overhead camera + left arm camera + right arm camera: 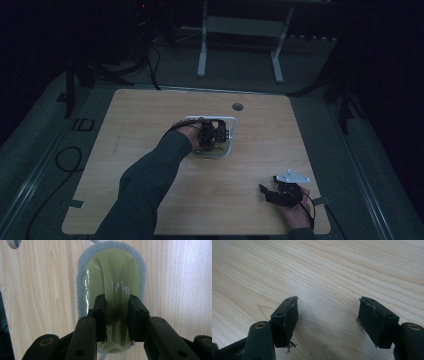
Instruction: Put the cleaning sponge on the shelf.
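Left claw (pixel 116 315) astride green scrubber (pixel 110 277)

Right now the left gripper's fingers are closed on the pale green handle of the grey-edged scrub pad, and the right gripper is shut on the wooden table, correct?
Not quite: the right gripper is open, fingers spread over the bare wooden table, as the right gripper view shows. The left gripper does clamp the pale green handle.

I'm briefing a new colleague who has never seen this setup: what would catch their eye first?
The left gripper, shut on the raised handle of a pale green, grey-edged scrubbing pad at the middle of the light wooden table. Then the right gripper, jaws wide open over bare wood near the table's front right corner.
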